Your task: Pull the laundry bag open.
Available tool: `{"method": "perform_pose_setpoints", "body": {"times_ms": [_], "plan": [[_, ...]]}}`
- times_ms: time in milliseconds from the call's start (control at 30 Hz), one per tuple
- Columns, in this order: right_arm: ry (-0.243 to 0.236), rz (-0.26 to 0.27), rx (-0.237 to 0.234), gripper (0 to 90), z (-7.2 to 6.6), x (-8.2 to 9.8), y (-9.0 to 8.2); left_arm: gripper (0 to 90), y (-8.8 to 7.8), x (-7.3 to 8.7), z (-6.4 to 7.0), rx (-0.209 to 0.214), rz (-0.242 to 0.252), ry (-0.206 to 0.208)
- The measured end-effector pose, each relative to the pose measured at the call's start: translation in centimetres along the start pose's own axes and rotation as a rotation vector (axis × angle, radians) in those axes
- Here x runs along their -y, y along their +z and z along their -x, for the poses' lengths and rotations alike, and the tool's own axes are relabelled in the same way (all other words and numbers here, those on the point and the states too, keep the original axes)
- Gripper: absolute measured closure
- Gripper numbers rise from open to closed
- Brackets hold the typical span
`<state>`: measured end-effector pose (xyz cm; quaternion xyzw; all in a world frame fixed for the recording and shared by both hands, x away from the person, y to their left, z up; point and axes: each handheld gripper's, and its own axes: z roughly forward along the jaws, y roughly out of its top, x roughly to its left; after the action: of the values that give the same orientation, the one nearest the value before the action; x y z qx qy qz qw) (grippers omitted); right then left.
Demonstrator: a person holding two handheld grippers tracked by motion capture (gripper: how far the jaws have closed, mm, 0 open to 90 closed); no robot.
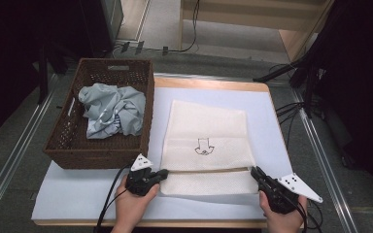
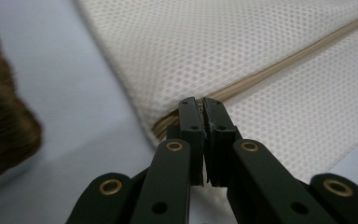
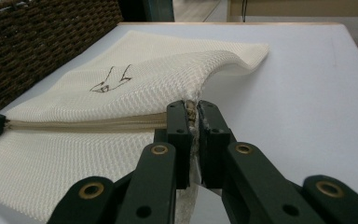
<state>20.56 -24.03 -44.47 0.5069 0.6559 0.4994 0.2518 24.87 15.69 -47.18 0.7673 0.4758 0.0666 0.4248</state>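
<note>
A cream mesh bag [image 1: 206,136] with a small black drawing [image 1: 204,147] lies flat on the white table mat [image 1: 77,194]. A tan zipper [image 1: 209,170] runs across it near the front edge. My left gripper [image 1: 164,173] is shut at the zipper's left end, its tips pinching the bag's corner [image 2: 199,101]. My right gripper [image 1: 255,171] is shut on the right end of the zipper, with mesh fabric squeezed between the jaws [image 3: 192,105]. There the bag [image 3: 121,93] is lifted slightly off the mat. The zipper [image 3: 84,123] looks closed along its length.
A dark wicker basket [image 1: 97,158] stands at the left of the mat, close to the bag's left edge, and holds a crumpled light blue garment [image 1: 111,109]. Cables and black stand legs [image 1: 291,73] lie on the floor beyond the table's right side.
</note>
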Motion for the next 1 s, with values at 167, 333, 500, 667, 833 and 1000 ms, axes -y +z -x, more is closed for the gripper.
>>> {"method": "perform_pose_setpoints", "body": {"times_ms": [167, 333, 500, 667, 833, 1000], "plan": [[-0.001, -0.003, -0.002, 85.5, -0.2, 0.0, 0.1, 88.8, -1.0, 0.4, -0.7, -0.015, 0.005, -0.008], [-0.01, -0.005, -0.005, 85.4, -0.3, 0.0, 0.3, 88.9, -1.2, 0.4, -0.8, -0.03, -0.001, 0.006], [-0.019, -0.012, 0.001, 85.5, -0.4, 0.1, 0.5, 88.8, -1.5, 0.6, -1.1, -0.031, -0.005, 0.008], [-0.014, -0.02, -0.013, 85.4, -0.4, 0.2, 0.8, 88.9, -1.9, 0.8, -1.6, -0.036, -0.007, -0.003], [-0.026, -0.028, -0.018, 85.4, -0.8, 0.2, 1.0, 88.9, -2.0, 0.9, -1.9, -0.043, -0.005, -0.002], [-0.024, -0.024, -0.017, 85.3, -0.8, 0.3, 1.2, 88.9, -2.1, 1.0, -1.7, -0.048, 0.001, 0.012]]}}
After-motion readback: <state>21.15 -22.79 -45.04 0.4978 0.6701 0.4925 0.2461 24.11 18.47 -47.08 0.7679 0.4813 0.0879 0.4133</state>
